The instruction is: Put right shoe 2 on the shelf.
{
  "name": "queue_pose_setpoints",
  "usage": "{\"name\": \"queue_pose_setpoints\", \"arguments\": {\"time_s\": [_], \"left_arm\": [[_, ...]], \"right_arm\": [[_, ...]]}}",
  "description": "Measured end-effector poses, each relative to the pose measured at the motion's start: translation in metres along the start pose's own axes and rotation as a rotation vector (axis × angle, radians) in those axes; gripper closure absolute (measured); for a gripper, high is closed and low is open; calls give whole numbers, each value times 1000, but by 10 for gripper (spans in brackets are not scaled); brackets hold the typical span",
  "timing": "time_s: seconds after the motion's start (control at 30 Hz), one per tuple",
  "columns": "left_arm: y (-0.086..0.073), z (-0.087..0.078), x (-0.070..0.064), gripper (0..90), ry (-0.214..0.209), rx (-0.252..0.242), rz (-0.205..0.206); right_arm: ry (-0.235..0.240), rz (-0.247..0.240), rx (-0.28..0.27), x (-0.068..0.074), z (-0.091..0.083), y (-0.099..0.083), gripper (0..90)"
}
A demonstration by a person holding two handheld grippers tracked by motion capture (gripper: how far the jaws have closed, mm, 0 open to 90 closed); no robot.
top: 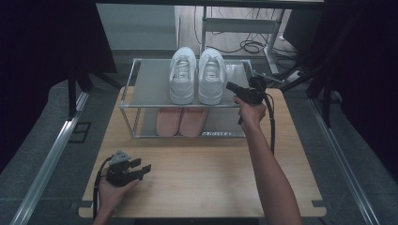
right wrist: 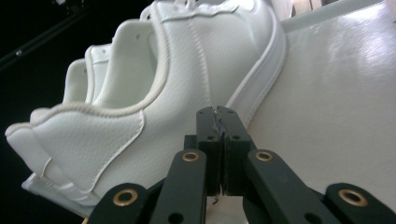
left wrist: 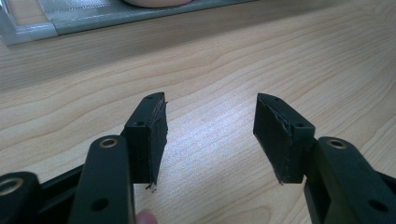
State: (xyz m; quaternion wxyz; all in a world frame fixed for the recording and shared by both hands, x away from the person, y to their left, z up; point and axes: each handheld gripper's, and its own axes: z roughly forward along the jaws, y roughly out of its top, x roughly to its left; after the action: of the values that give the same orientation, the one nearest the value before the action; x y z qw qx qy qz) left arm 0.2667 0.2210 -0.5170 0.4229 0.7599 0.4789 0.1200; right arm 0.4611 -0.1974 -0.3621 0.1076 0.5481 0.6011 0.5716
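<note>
On the rack's (top: 132, 83) top shelf: two white sneakers (top: 197, 77).

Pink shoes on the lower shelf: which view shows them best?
The high view: the pink shoes sit side by side on the lower shelf of the rack, toes toward the person, under the white sneakers. The left gripper view catches just a sliver of one pink toe at its top edge.

Pink slippers (top: 182, 121): heels hidden under the rack's upper shelf (top: 150, 84). Right gripper view: far white sneaker (right wrist: 86, 77) mostly hidden behind the near one (right wrist: 187, 70), whose toe is cropped.
</note>
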Motion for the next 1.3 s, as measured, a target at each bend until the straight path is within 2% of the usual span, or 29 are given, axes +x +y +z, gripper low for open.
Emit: {"name": "queue_pose_setpoints", "arguments": {"time_s": [0.13, 0.3, 0.6, 0.7, 0.83, 1.03, 1.2, 1.3], "left_arm": [[0, 0, 0, 451, -1, -1, 0], [0, 0, 0, 451, -1, -1, -1], [1, 0, 0, 451, -4, 0, 4], [1, 0, 0, 451, -1, -1, -1], [1, -1, 2, 451, -4, -3, 0], [1, -1, 4, 451, -1, -7, -17], [1, 2, 6, 451, -1, 0, -23], [1, 2, 5, 450, 1, 2, -21]], "right_arm": [[10, -13, 11, 7, 5, -4, 894], [7, -24, -1, 14, 7, -5, 895], [30, 5, 1, 17, 10, -8, 896], [29, -6, 5, 20, 12, -10, 895], [32, 5, 0, 18, 11, -10, 892], [39, -4, -14, 16, 7, -13, 814], [75, -15, -32, 13, 0, -14, 698], [87, -23, -39, 12, -4, -13, 660]]}}
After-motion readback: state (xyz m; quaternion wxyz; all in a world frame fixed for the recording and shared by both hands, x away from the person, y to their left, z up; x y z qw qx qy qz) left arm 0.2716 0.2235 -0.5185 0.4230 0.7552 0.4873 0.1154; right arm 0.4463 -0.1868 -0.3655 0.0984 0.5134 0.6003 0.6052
